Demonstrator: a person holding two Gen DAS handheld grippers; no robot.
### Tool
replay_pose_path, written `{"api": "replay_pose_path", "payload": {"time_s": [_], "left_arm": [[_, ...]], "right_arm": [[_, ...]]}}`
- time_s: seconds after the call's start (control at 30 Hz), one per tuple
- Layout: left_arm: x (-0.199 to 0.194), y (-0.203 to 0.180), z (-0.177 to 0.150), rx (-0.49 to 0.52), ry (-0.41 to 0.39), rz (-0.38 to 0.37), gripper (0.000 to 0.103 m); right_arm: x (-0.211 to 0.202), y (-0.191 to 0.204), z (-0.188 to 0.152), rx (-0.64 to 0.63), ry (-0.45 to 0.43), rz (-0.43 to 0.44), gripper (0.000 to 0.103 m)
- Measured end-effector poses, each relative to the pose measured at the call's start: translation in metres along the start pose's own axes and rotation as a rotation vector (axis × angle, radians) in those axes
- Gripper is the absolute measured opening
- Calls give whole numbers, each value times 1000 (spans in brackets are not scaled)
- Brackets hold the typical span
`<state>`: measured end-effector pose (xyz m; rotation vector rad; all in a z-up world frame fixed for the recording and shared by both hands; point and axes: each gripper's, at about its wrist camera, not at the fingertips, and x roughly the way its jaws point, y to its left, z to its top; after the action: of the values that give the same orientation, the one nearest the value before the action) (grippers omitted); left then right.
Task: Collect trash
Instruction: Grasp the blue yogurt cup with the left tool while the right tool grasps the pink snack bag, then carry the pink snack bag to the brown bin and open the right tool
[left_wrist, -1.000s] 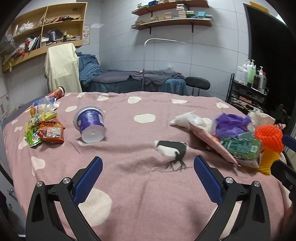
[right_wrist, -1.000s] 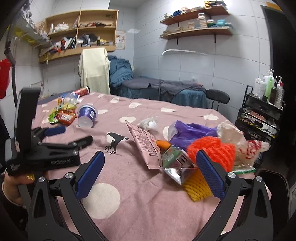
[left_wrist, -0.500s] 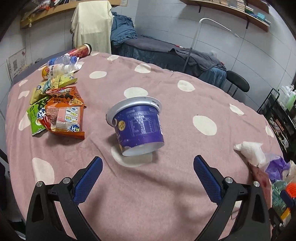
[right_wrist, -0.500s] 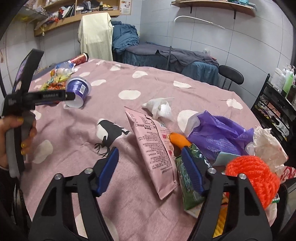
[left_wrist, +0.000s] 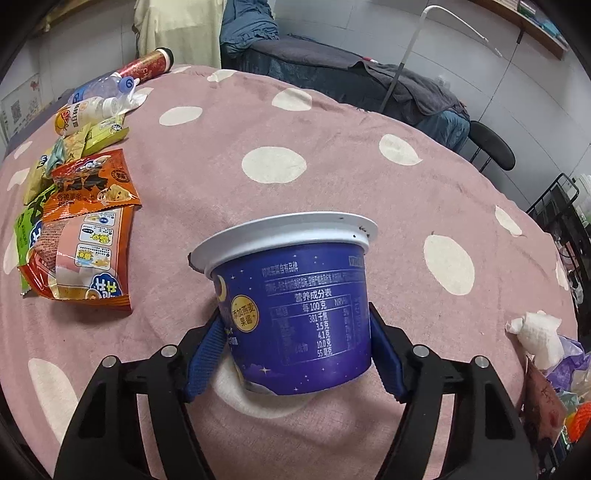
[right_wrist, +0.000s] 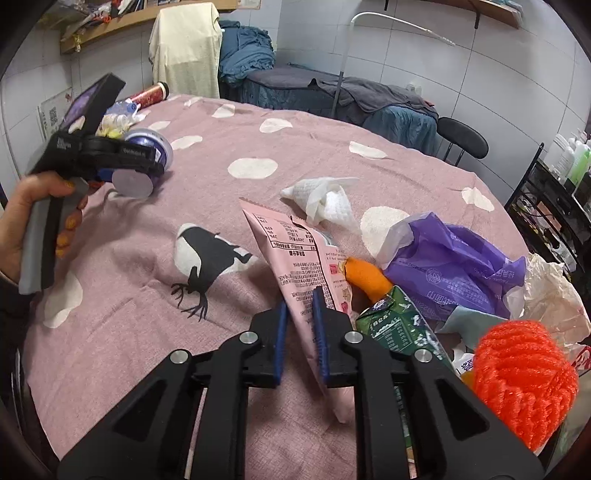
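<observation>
A blue paper cup (left_wrist: 299, 306) with a white rim lies on its side on the pink spotted cloth (left_wrist: 332, 155). My left gripper (left_wrist: 293, 314) straddles it, jaws closing, both blue pads against its sides. In the right wrist view the same cup (right_wrist: 147, 147) sits in the left gripper (right_wrist: 110, 158), held by a hand (right_wrist: 33, 210) at far left. My right gripper (right_wrist: 297, 299) has its jaws closing on the lower part of a pink snack packet (right_wrist: 295, 254), which stands pinched between the pads.
Snack packets (left_wrist: 85, 229), bottles (left_wrist: 92, 107) and a red tube (left_wrist: 147, 64) lie at the cloth's far left. Right of the pink packet lie a crumpled tissue (right_wrist: 325, 199), purple bag (right_wrist: 454, 258), green carton (right_wrist: 402, 328) and orange net ball (right_wrist: 524, 376). A black chair (right_wrist: 461, 140) stands behind.
My left gripper swung left and came down over the blue cup, its jaws narrowing onto it. My right gripper dropped to the pink packet and closed from wide open to a pinch.
</observation>
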<state>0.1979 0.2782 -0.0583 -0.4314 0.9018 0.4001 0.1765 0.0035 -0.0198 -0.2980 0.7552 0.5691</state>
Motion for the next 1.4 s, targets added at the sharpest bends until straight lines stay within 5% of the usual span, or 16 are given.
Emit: {"api": "replay_pose_path", "payload": {"time_s": [0.2,0.7,1.03,1.4], "left_arm": [[-16,-1,-15,17,-67,-37,70],[-111,-61,-89,169,-260,-306,70],[-147,-115,-120,281,-306,-452,70],[-164,-195,-157,464,-268,-663,70]], "right_arm": [[-21,-9,2,50,-89,57,10],[-101,-23,-12,145,-275,219,8],[-161,-61,-41,244,-386,171,6],[-238,-151,-92,450,-511,-92,6]]}}
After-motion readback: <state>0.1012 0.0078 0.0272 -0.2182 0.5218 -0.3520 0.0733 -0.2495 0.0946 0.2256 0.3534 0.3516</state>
